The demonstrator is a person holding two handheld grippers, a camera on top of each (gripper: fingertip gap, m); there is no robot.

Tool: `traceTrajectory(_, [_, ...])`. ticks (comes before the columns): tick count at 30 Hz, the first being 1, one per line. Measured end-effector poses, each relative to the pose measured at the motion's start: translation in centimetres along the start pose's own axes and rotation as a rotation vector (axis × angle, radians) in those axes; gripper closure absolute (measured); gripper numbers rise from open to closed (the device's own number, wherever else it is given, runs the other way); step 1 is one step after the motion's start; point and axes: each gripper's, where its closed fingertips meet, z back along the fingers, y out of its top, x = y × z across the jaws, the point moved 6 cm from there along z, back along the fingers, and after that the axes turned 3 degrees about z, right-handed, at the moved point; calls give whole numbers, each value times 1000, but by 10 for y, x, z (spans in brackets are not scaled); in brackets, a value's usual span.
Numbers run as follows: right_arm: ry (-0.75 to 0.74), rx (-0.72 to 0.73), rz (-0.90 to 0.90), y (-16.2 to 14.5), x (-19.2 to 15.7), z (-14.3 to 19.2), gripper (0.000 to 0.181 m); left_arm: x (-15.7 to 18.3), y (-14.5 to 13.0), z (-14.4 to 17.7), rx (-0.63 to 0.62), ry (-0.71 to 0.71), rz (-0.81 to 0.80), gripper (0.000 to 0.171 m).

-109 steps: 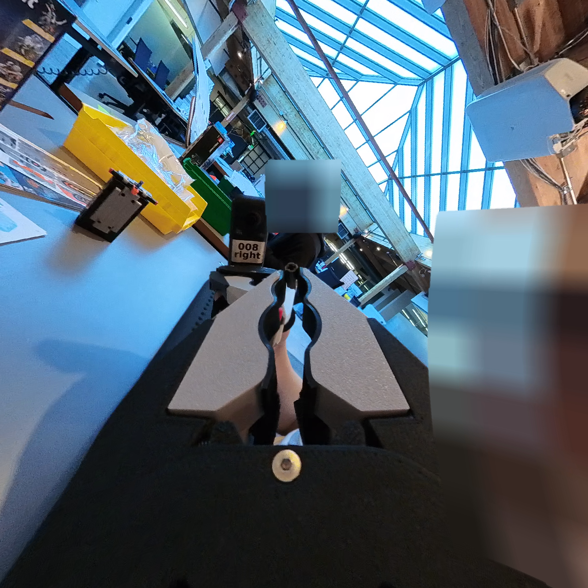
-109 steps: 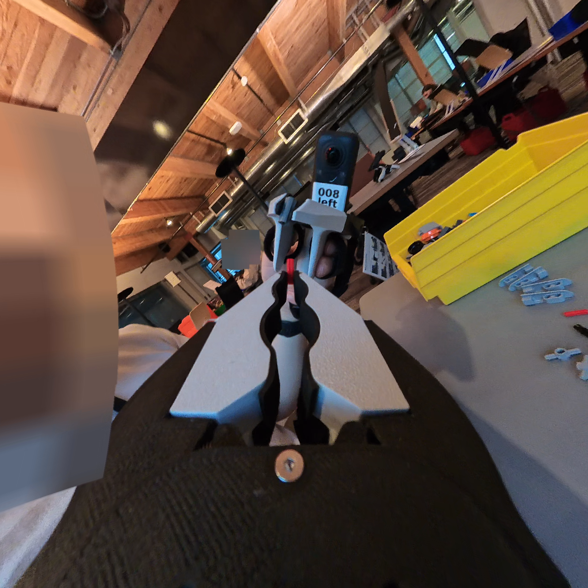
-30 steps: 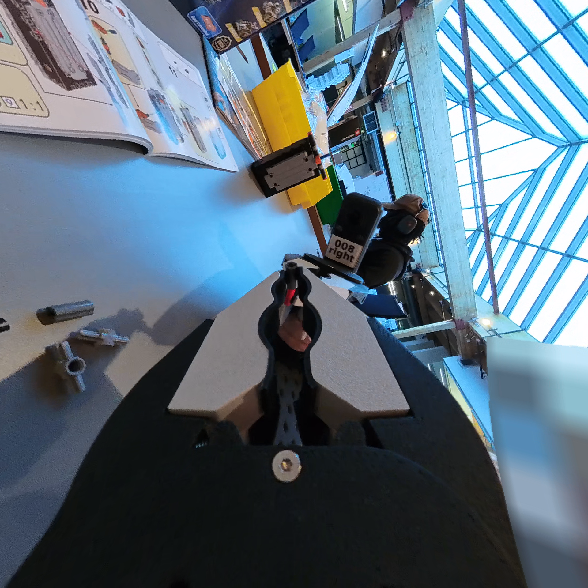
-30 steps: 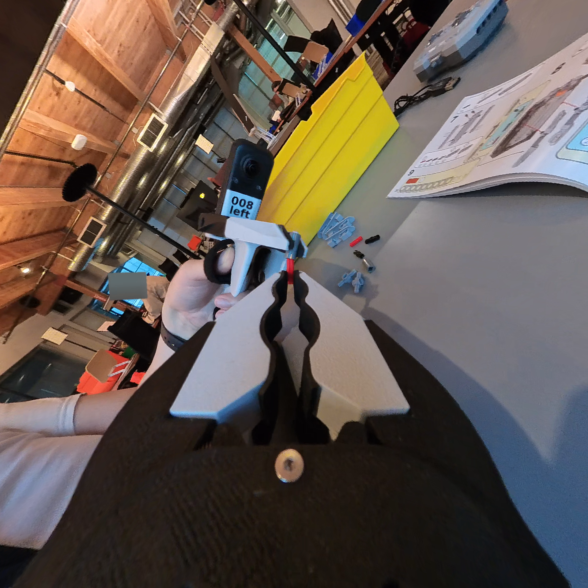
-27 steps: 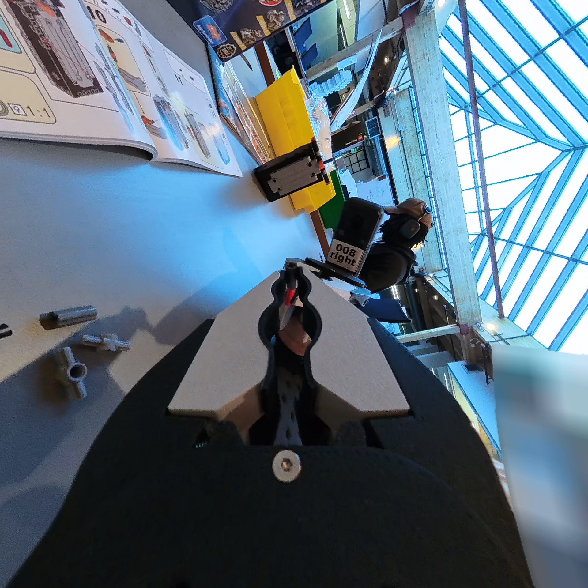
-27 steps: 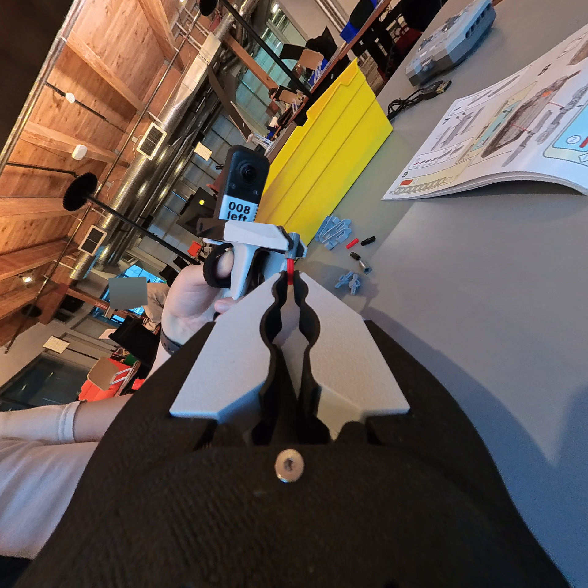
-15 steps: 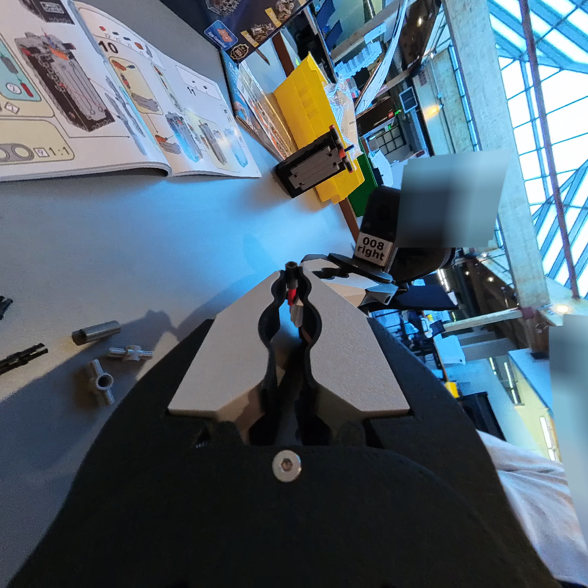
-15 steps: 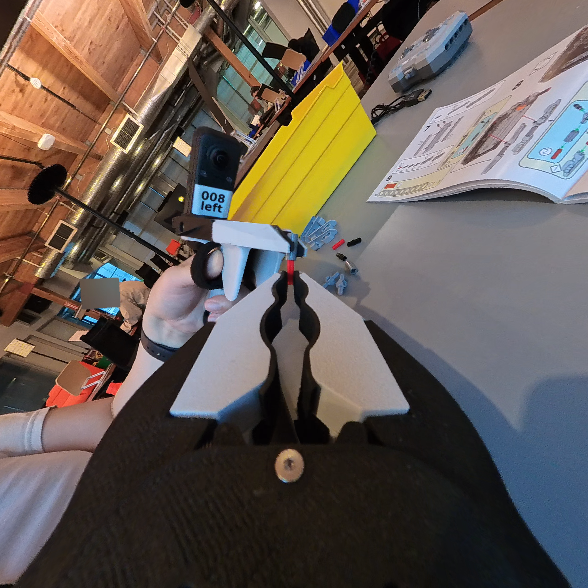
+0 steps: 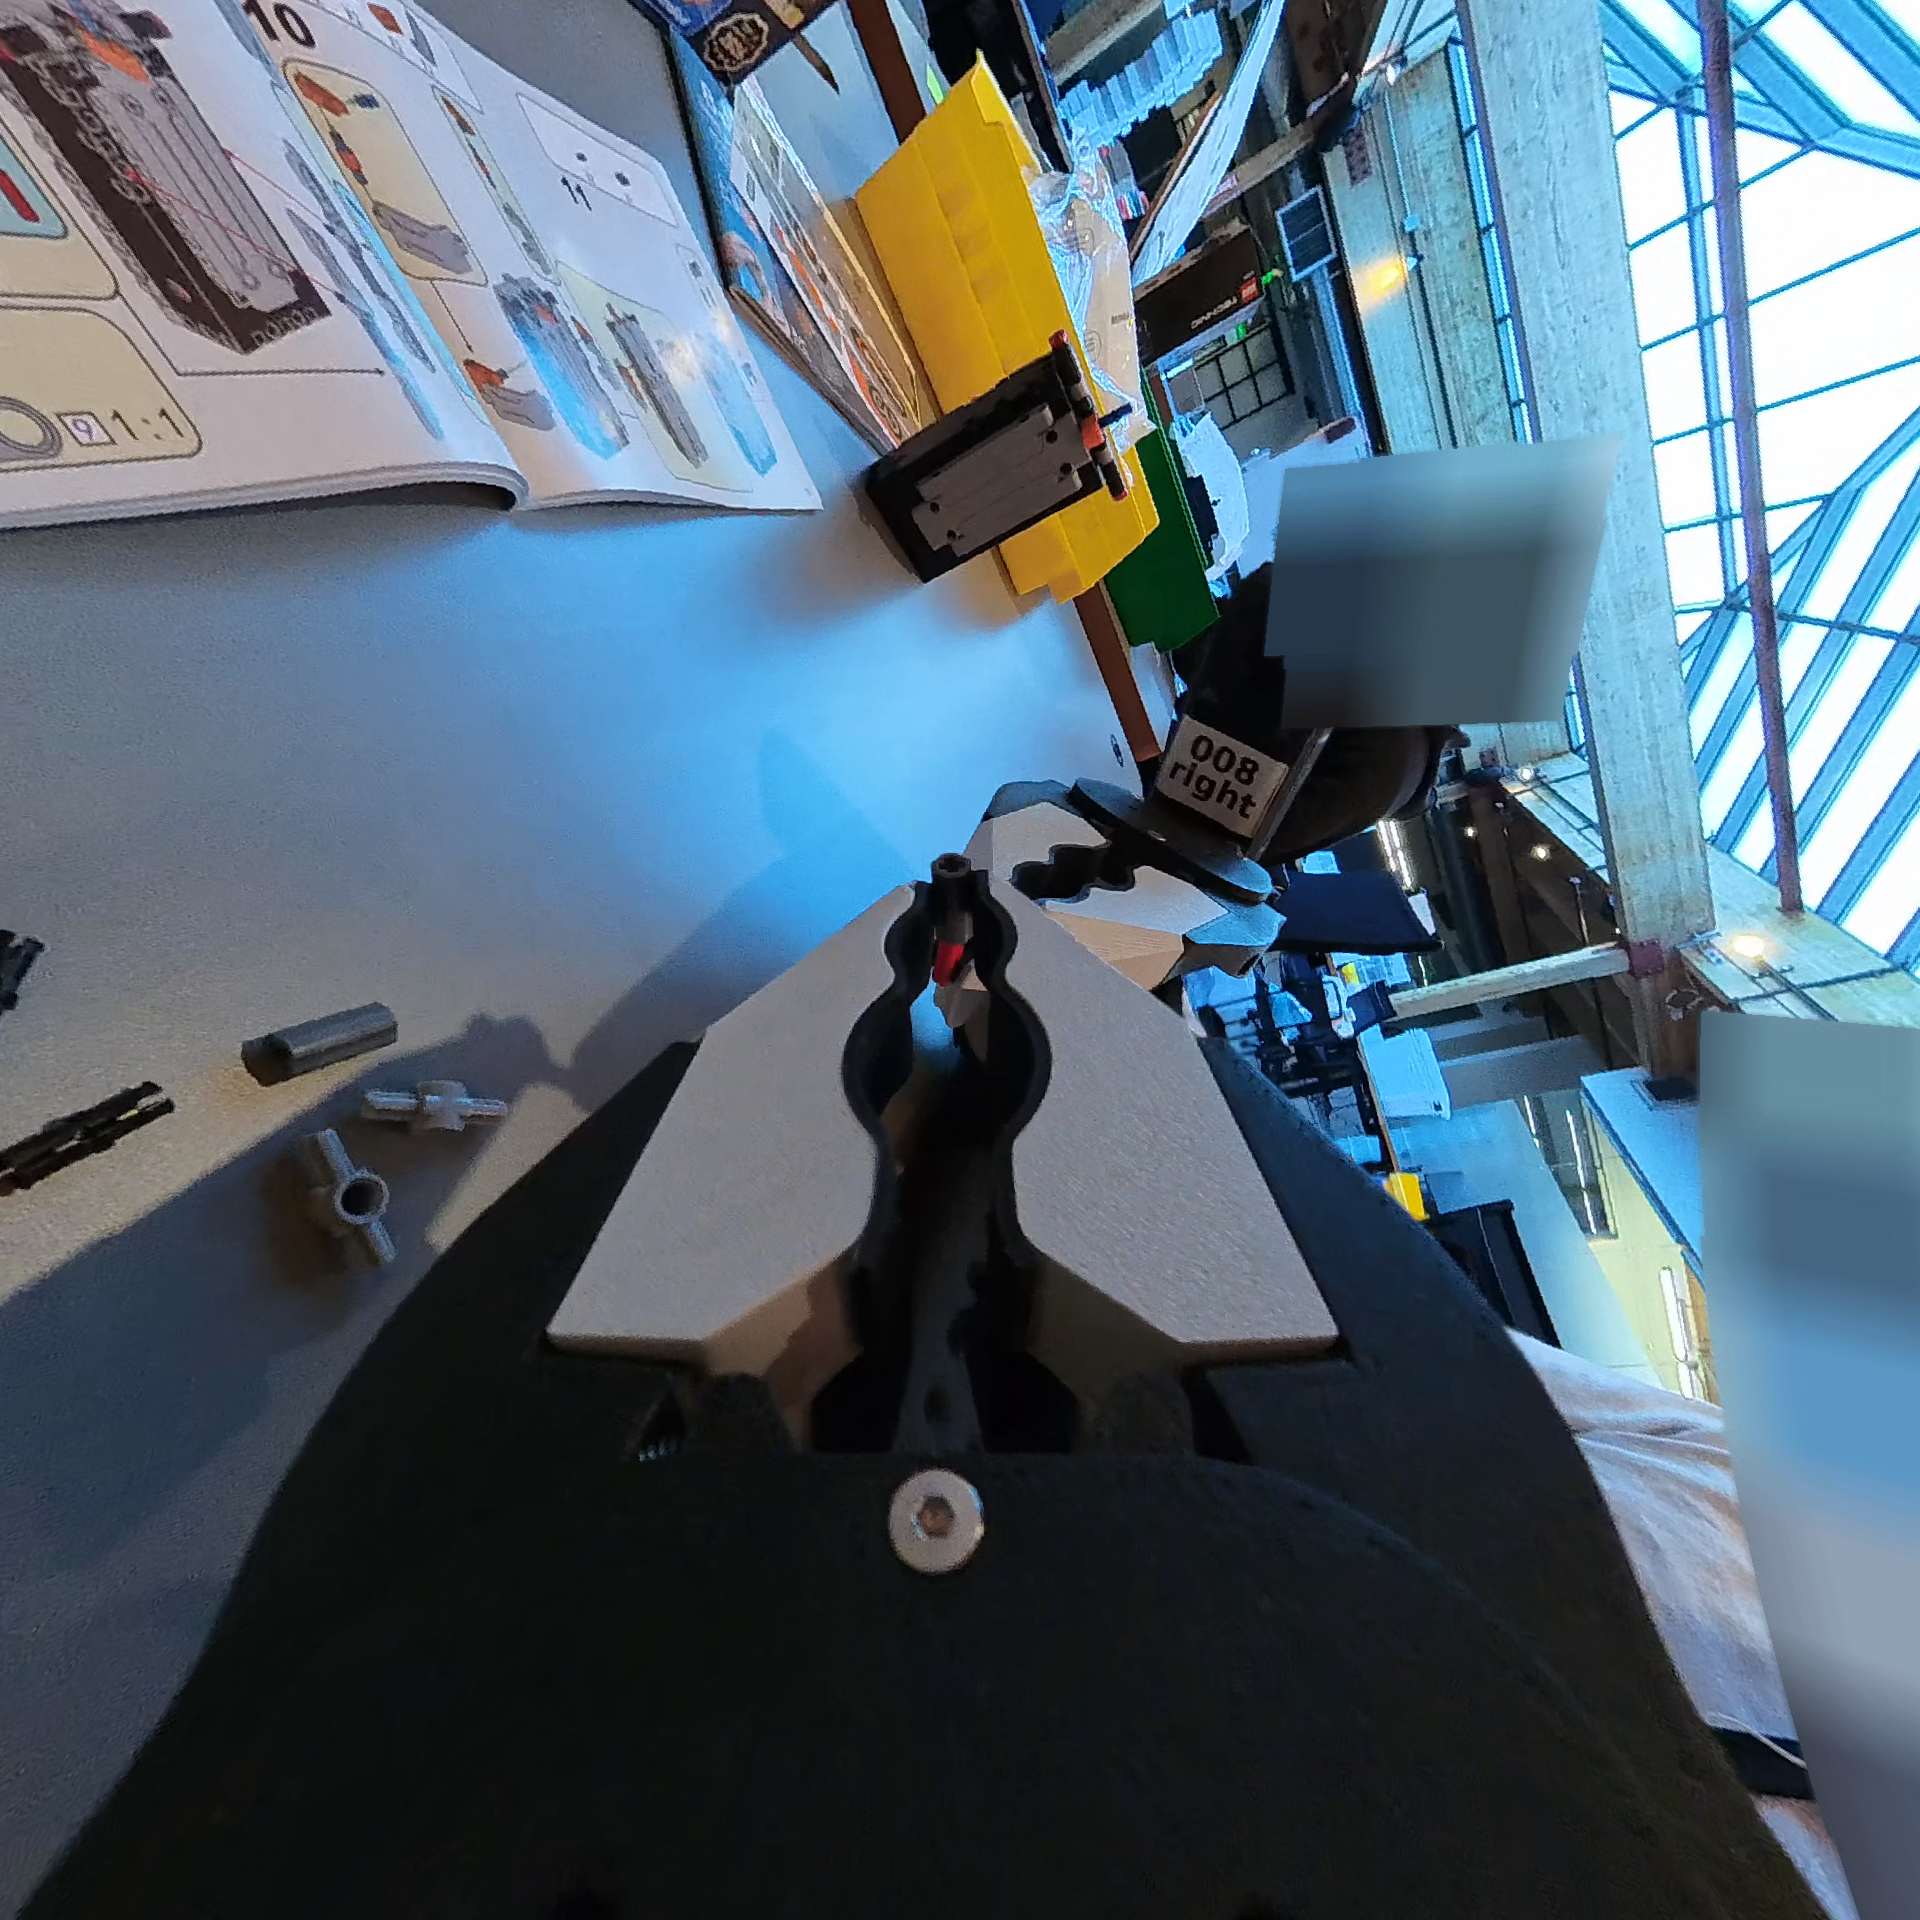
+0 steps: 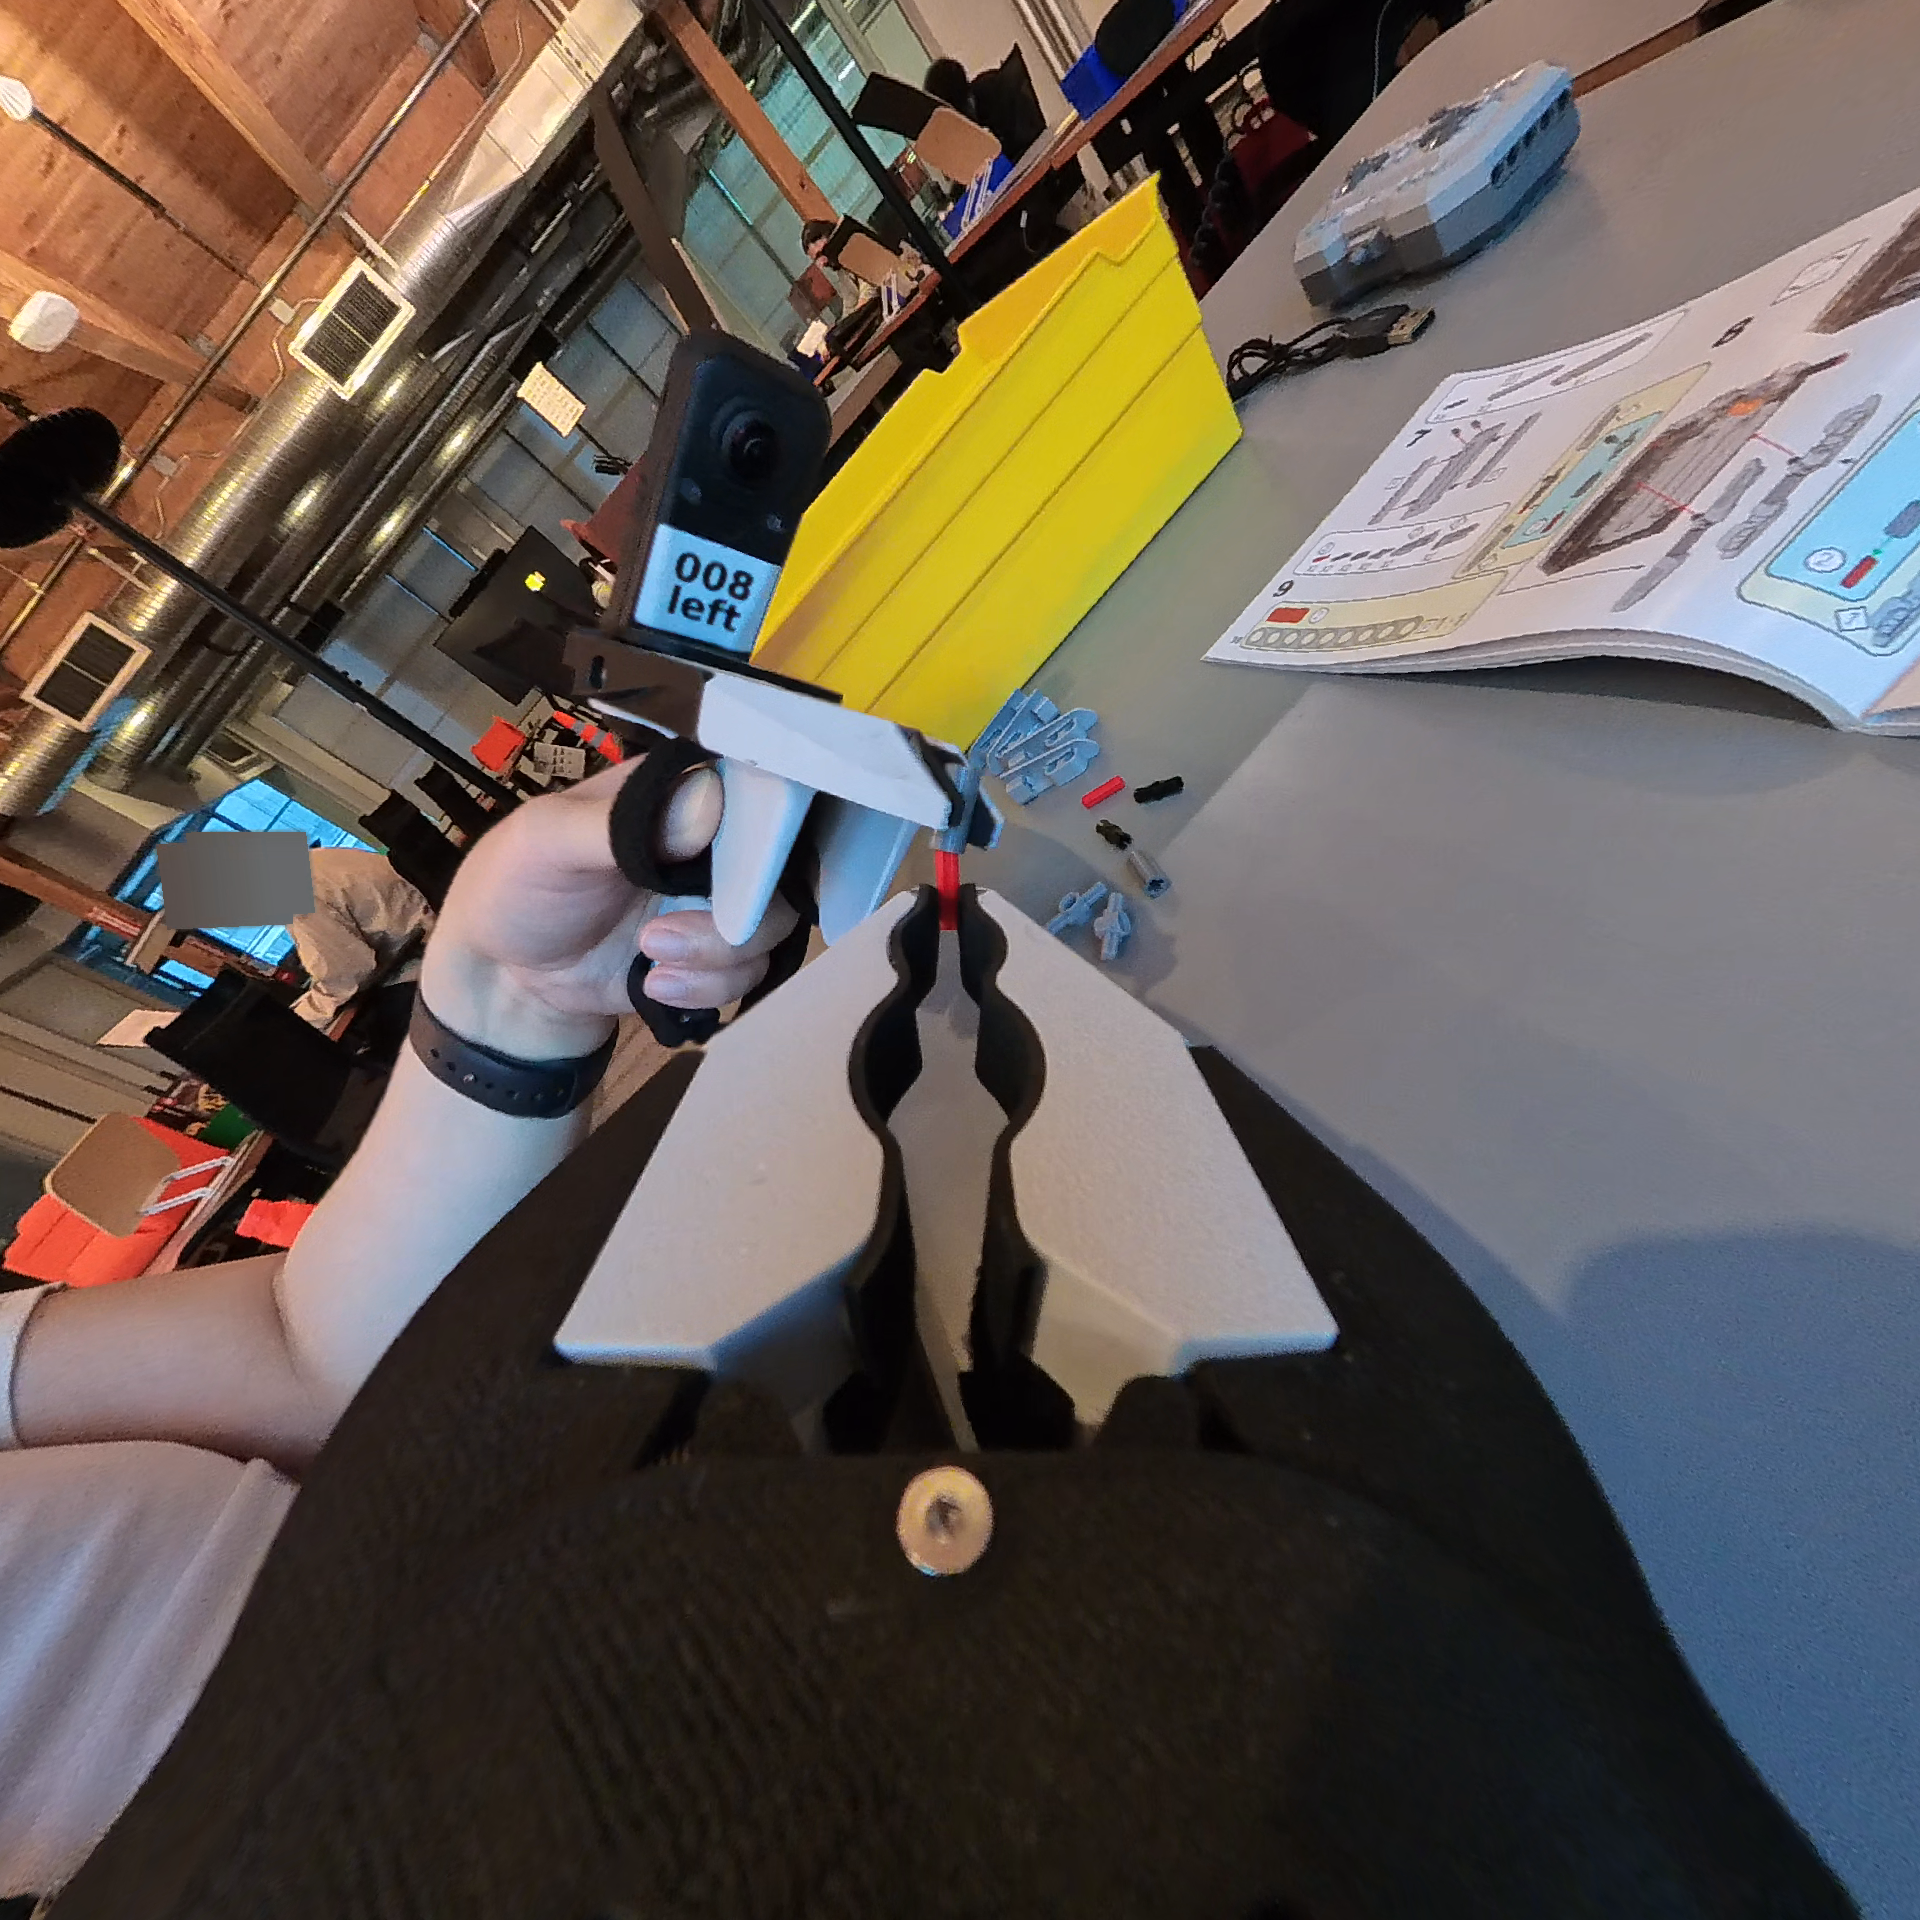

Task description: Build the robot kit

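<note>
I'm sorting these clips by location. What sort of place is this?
Probably a shared workshop or makerspace: an open building-set instruction booklet, a yellow parts bin and loose grey connector pieces lie on a grey table.

Each hand-held gripper has pale grey fingers on a black textured body: the left hand-held gripper (image 9: 951,914) pinches a dark grey connector (image 9: 951,878) joined to a red axle (image 9: 945,961), and the right hand-held gripper (image 10: 948,920) pinches that red axle. The counter (image 10: 1558,987) beneath them is plain grey. Left of the left hand-held gripper lie dark grey pieces (image 9: 338,1195) and a black pin (image 9: 83,1127). Ahead of the right one, light blue-grey pieces (image 10: 1039,743) lie beside a bright yellow bin (image 10: 997,540). To its right is a white booklet (image 10: 1621,520) with pastel yellow and blue panels.
</note>
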Motion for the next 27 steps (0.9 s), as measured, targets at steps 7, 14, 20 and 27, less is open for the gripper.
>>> traceTrajectory(7, [-34, 53, -11, 4, 3, 4, 179, 1, 2, -7, 107, 1, 0, 167])
traceTrajectory(14, [-43, 106, -29, 8, 5, 9, 179, 7, 2, -14, 205, 29, -46, 167])
traceTrajectory(20, [-45, 112, -43, 8, 6, 10, 179, 7, 1, -17, 229, 62, -95, 167])
traceTrajectory(27, [-34, 125, -58, 9, 7, 11, 179, 9, 1, -18, 261, 68, -164, 167])
